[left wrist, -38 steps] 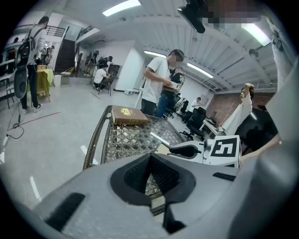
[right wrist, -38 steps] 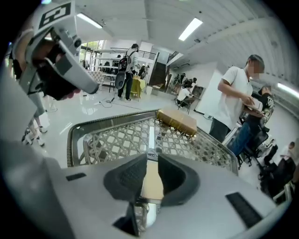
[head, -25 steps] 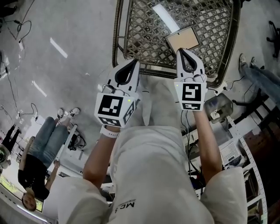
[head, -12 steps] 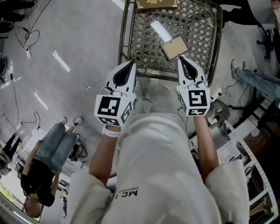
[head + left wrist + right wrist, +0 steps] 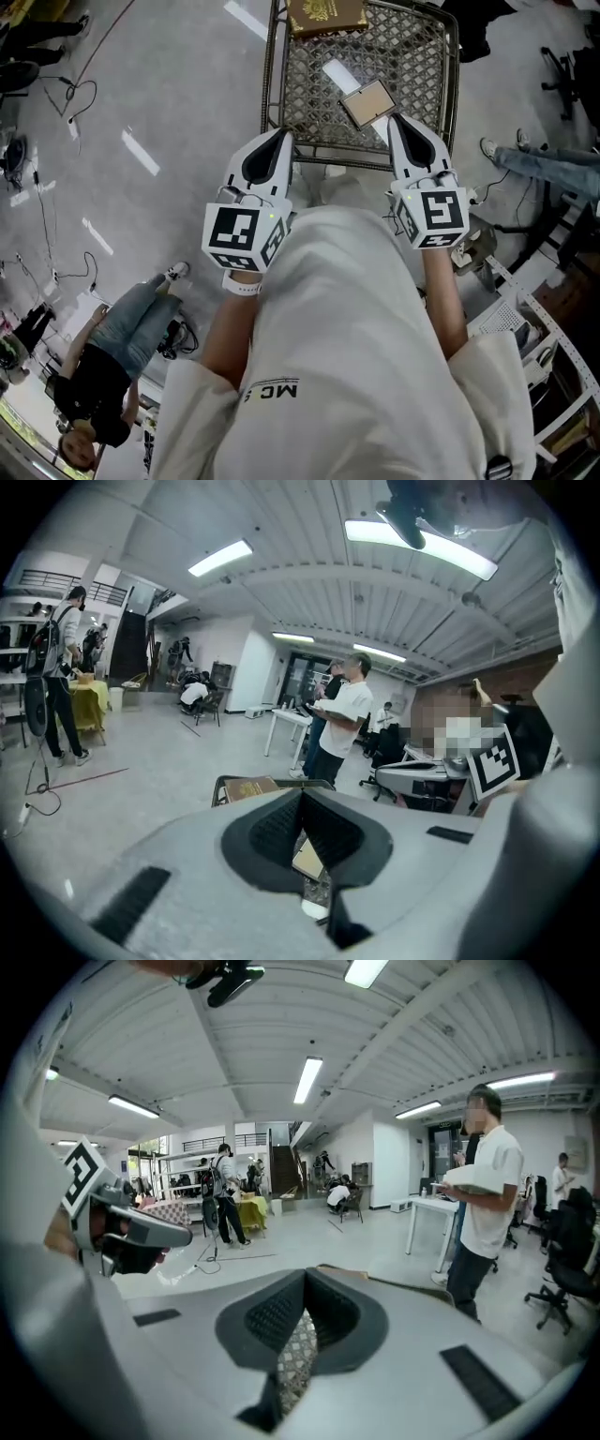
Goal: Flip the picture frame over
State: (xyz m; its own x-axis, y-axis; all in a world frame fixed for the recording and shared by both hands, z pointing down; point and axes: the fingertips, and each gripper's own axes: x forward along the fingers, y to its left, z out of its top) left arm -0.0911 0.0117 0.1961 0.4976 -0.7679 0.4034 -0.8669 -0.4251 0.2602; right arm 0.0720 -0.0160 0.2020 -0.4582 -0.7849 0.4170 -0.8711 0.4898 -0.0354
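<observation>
The lattice-topped counter (image 5: 309,89), rimmed in metal tube, fills the top of the head view over a grey floor (image 5: 159,112). The left gripper (image 5: 278,141) hangs at the counter's near edge, toward the near-left corner, its jaws pressed together with nothing between them. The right gripper (image 5: 398,125) sits over the near edge toward the near-right corner, jaws likewise closed on nothing. A brown book-like box (image 5: 325,14) lies at the far edge. The picture frame (image 5: 367,103) lies flat and askew near the near edge, a tan panel facing up. The right gripper's tip is just beside its near corner; contact is not clear.
</observation>
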